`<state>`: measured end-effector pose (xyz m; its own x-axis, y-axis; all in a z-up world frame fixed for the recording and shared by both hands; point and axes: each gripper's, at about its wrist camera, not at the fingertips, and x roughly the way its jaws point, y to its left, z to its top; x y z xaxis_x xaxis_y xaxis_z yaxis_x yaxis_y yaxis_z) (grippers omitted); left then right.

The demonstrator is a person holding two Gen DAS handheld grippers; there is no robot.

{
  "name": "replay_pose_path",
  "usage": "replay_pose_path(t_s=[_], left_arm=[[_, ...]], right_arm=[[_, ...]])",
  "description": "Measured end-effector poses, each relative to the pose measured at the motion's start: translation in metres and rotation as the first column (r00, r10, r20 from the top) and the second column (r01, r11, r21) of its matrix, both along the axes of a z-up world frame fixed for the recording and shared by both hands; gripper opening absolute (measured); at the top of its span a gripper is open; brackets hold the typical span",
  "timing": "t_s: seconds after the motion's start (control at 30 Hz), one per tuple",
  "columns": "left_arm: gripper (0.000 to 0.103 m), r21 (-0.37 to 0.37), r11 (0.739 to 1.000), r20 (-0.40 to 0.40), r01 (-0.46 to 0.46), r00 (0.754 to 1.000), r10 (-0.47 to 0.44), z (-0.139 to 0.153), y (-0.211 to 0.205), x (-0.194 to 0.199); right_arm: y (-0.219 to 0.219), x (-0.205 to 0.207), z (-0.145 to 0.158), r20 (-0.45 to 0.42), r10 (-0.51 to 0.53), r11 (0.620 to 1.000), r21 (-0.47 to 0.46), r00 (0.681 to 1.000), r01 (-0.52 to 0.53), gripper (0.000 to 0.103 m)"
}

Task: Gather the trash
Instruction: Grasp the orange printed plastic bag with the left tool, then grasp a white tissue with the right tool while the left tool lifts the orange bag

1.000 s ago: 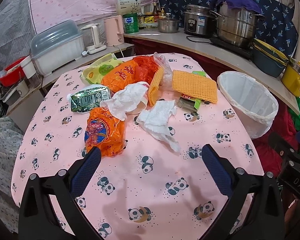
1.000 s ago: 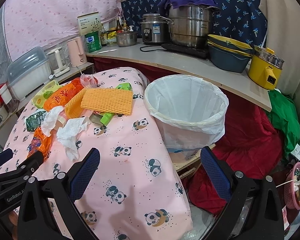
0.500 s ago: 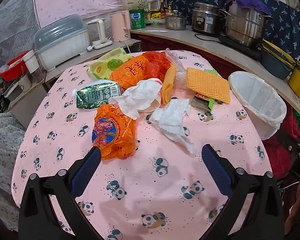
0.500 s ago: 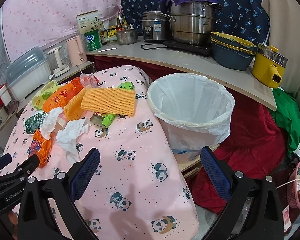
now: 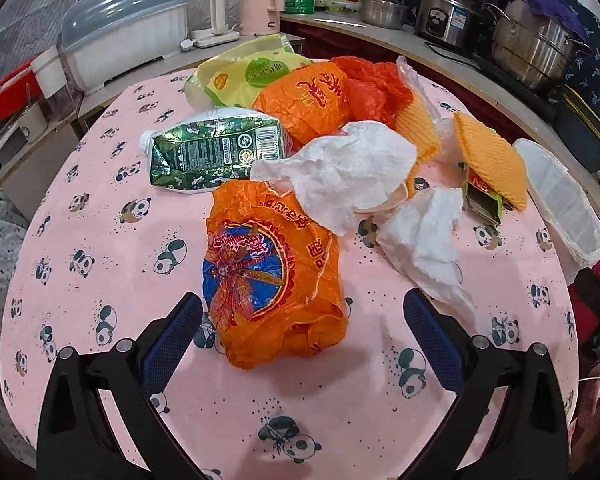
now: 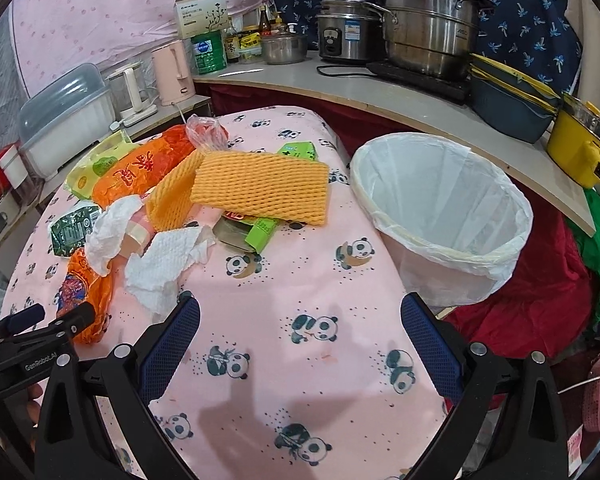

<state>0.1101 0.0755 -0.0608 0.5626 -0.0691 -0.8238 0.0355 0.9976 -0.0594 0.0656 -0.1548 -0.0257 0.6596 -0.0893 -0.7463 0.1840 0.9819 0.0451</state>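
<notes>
Left gripper [image 5: 303,320], jaws apart, straddles the near end of the orange bag [image 5: 274,276]; right gripper [image 6: 300,320], jaws apart, hovers over the worktop [image 6: 300,280], bin [image 6: 440,216] at two o'clock.

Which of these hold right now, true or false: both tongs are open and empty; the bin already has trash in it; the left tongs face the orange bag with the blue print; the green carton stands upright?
1. Both the left tongs and the right tongs are open and empty. True.
2. The bin already holds trash. False: only its white liner shows inside.
3. The left tongs face the orange bag with the blue print. True.
4. The green carton stands upright. False: it lies on its side on the tablecloth.
</notes>
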Motion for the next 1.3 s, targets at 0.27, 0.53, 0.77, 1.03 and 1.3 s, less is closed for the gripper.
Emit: replay_pose_path(t_s=[0.27, 0.53, 0.77, 1.03, 1.3], left_arm=[[0.08, 0.015, 1.0, -0.067, -0.016, 0.998, 0.017, -0.029, 0.01, 0.025], [0.06, -0.019, 1.0, -0.028, -0.005, 1.0, 0.005, -0.022, 0.021, 0.02], [0.034, -0.012, 1.0, 0.001, 0.014, 1.0, -0.014, -0.016, 0.024, 0.013], [0.017, -0.044, 0.999, 0.002, 0.011, 1.0, -0.011, -0.011, 0.031, 0.008], [0.016, -0.047, 0.999, 0.046, 0.024, 0.999, -0.022, 0.011, 0.024, -0.008]], right_arm=[[0.032, 0.035, -0.013, -0.024, 0.061, 0.998, -0.003, 0.998, -0.061, 0.096], [0.067, 0.064, -0.034, -0.058, 0.133, 0.991, 0.007, 0.989, -0.133, 0.096], [0.092, 0.078, -0.057, -0.108, 0.184, 0.983, 0.033, 0.977, -0.182, 0.074], [0.103, 0.071, -0.056, -0.093, 0.242, 0.969, 0.075, 0.966, -0.236, 0.008], [0.095, 0.05, -0.021, 0.005, 0.253, 0.965, 0.069, 0.967, -0.253, 0.006]])
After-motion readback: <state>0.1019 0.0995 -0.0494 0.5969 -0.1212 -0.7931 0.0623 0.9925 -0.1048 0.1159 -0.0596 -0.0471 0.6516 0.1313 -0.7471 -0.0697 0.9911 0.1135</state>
